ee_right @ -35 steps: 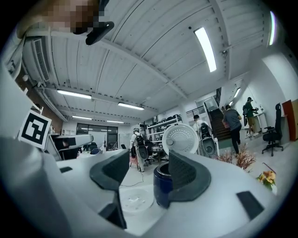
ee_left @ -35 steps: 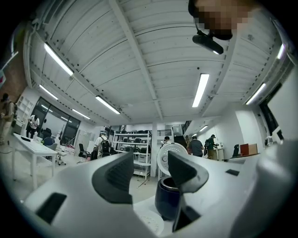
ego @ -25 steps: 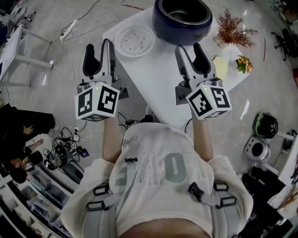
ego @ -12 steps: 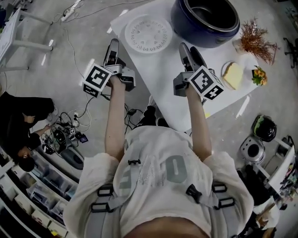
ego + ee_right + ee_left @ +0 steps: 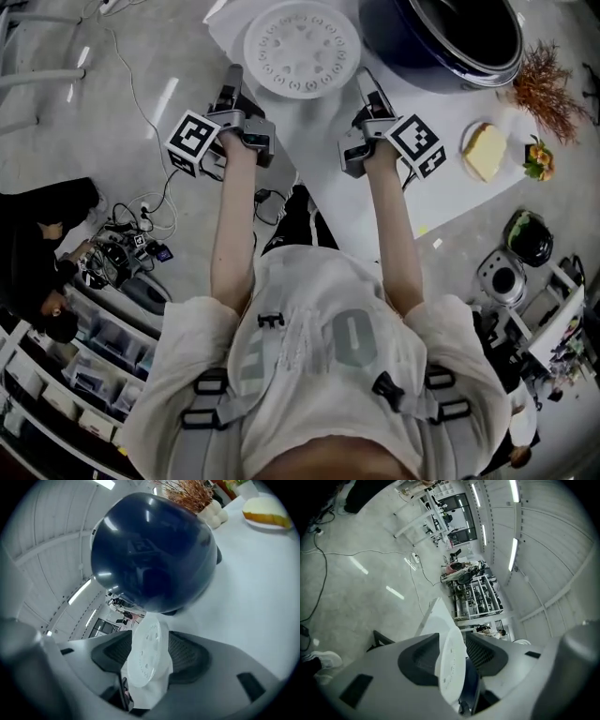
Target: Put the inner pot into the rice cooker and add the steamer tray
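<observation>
On table, steamer tray flat

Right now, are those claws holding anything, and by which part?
Nothing yet: the steamer tray rim stands between the just-closing jaws of left gripper and right gripper.

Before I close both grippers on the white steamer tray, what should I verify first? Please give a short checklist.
1. Left gripper: the jaws stand apart, have just been closing, and nothing is clamped: ok.
2. Right gripper: the same, apart, just closing, with nothing clamped: ok.
3. The steamer tray lies flat on the table and shows through both jaw gaps: ok.
4. The tray's rim is already between the pads on each side: cannot tell.
5. The rice cooker is open at the top, beside the tray: ok.
</observation>
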`<action>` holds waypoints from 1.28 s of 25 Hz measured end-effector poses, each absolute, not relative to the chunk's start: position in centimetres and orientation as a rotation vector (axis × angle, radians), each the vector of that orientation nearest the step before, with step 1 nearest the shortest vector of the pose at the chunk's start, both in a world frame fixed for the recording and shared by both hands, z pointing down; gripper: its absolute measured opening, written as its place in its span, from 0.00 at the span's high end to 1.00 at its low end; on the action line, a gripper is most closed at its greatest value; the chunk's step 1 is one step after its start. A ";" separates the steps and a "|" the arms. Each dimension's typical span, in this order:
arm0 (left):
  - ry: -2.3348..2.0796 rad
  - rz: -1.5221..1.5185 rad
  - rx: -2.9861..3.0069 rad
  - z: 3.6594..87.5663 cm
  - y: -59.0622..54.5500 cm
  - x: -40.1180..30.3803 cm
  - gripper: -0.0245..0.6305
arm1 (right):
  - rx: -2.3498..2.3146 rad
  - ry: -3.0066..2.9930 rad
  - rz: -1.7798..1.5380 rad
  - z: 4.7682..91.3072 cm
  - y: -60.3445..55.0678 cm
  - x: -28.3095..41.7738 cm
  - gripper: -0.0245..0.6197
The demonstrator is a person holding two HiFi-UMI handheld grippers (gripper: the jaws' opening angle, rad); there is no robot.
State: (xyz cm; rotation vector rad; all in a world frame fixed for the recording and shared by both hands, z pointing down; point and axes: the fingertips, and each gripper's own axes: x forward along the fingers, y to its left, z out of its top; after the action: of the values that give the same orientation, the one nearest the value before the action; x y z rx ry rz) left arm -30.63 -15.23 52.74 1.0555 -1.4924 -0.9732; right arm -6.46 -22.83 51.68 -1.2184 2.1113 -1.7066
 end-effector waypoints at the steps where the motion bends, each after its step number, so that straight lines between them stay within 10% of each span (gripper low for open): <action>1: -1.486 -0.971 1.042 53.1 -15.3 -30.5 0.68 | -1.212 2.082 -1.740 52.1 -22.9 -6.7 0.59; 21: -1.423 -0.950 1.022 53.8 -16.5 -30.4 0.88 | -1.166 1.971 -1.871 53.6 -23.2 -8.9 0.92; 32: -1.447 -0.961 1.110 51.7 -17.2 -30.6 0.92 | -1.066 1.960 -1.855 52.5 -24.3 -9.3 0.93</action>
State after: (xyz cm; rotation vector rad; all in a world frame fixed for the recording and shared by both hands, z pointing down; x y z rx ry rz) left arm -30.56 -17.21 51.72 1.1102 -1.4471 -0.9609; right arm -9.25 -24.29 52.47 -1.0658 1.9604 -1.8549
